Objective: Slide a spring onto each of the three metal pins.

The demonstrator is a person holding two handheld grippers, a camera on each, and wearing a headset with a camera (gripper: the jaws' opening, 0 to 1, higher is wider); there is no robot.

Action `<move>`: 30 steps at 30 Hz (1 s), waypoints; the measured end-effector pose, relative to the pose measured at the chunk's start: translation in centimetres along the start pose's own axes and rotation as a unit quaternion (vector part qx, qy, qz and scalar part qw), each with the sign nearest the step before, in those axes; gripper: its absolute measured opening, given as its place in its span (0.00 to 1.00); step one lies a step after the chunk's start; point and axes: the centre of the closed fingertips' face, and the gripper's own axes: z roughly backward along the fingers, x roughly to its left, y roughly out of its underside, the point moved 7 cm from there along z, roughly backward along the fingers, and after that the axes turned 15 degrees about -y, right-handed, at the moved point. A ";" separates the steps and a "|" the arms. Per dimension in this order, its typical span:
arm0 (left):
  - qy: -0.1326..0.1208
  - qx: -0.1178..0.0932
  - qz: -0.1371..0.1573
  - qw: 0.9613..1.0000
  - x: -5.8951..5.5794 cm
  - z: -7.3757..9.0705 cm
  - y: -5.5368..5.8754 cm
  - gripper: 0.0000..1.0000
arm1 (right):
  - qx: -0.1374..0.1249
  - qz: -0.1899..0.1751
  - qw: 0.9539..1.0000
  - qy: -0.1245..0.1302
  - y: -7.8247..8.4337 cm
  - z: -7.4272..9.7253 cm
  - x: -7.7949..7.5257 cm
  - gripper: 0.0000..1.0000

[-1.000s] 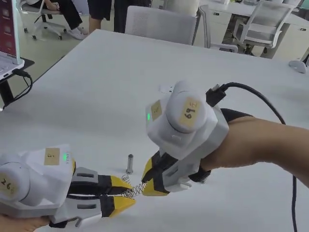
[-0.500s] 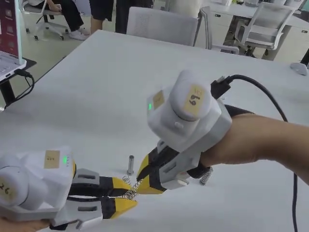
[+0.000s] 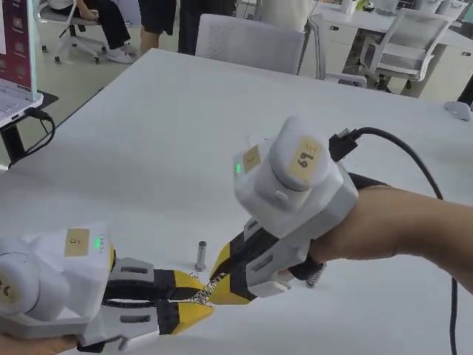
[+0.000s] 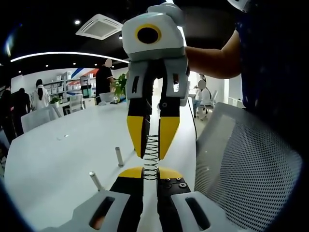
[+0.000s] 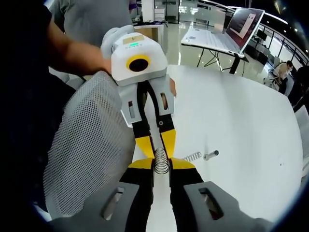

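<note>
A small metal spring (image 3: 204, 293) is held level between both grippers, just above the white table (image 3: 148, 148). My left gripper (image 3: 191, 297) comes in from the lower left and is shut on one end of the spring (image 4: 151, 158). My right gripper (image 3: 222, 284) faces it, shut on the other end, which shows end-on as a coil (image 5: 161, 163). One metal pin (image 3: 200, 255) stands upright just behind the jaws. Two pins (image 4: 118, 156) (image 4: 95, 180) show in the left gripper view. A second spring (image 3: 316, 274) lies on the table, partly hidden under the right gripper, beside a pin (image 5: 211, 154).
A black cable (image 3: 399, 148) runs from the right gripper across the table. A laptop (image 3: 15, 66) sits on a stand at the far left. Grey chairs (image 3: 244, 41) and people stand beyond the far table edge. A mesh chair back (image 4: 241, 159) is close by.
The right gripper has shifted a little closer to the left one, so less of the spring shows between the jaws. Both still hold it. The head camera has moved slightly.
</note>
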 end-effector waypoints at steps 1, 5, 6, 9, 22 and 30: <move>0.000 -0.001 0.000 1.000 0.0 0.0 0.0 0.02 | -0.002 0.000 1.000 -0.001 0.0 -0.1 0.0 0.09; -0.001 -0.001 0.001 1.000 0.1 -0.1 -0.1 0.02 | -0.009 -0.003 1.000 -0.002 0.0 -0.2 -0.1 0.09; -0.001 -0.001 0.002 1.000 0.0 -0.1 -0.2 0.02 | -0.009 -0.003 1.000 -0.002 0.0 -0.2 -0.1 0.09; -0.003 -0.001 0.003 1.000 0.1 -0.1 -0.1 0.02 | -0.009 -0.002 1.000 -0.002 0.0 -0.3 0.0 0.09; -0.003 -0.007 0.006 1.000 -0.1 -0.7 -0.2 0.02 | 0.010 -0.014 1.000 -0.002 0.0 0.0 0.0 0.08; -0.001 -0.008 0.005 1.000 -0.1 -0.9 -0.2 0.03 | 0.018 -0.015 1.000 0.001 -0.2 0.0 -0.1 0.08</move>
